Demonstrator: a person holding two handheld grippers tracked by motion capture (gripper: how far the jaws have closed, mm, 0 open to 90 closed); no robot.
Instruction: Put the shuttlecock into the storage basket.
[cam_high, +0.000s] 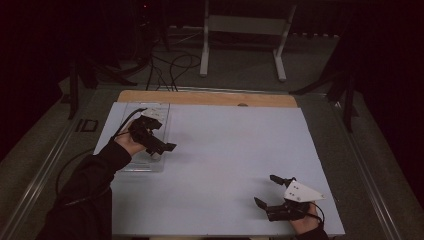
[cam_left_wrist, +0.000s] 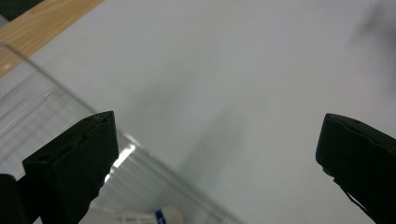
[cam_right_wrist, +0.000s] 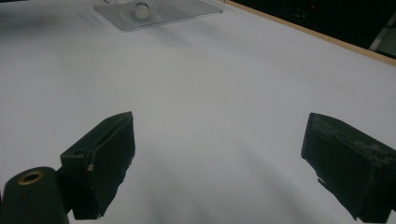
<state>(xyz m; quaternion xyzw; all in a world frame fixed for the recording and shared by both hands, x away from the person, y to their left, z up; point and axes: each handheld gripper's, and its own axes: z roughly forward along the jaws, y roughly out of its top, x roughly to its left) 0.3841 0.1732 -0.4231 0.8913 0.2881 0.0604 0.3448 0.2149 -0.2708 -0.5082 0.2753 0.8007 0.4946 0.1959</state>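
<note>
A clear plastic tray (cam_high: 159, 111) lies at the table's left side. My left gripper (cam_high: 162, 136) hovers over the tray's right edge, open, with nothing between its jaws. In the left gripper view the jaws of the left gripper (cam_left_wrist: 215, 154) stand wide apart, the tray (cam_left_wrist: 42, 116) under the left jaw, and a white item with a blue mark (cam_left_wrist: 140, 217) lies in it. My right gripper (cam_high: 266, 191) rests near the front right of the table, open and empty. The right gripper view has the right gripper (cam_right_wrist: 219, 158) over bare white surface, and far off the tray (cam_right_wrist: 182, 11) holds a small white round thing (cam_right_wrist: 141, 9).
The white table top (cam_high: 225, 150) ends in a wooden strip (cam_high: 200, 98) at the far edge. Beyond it stand a white metal frame (cam_high: 240, 30) and loose cables (cam_high: 170, 67) on the floor. Dark stands flank the table.
</note>
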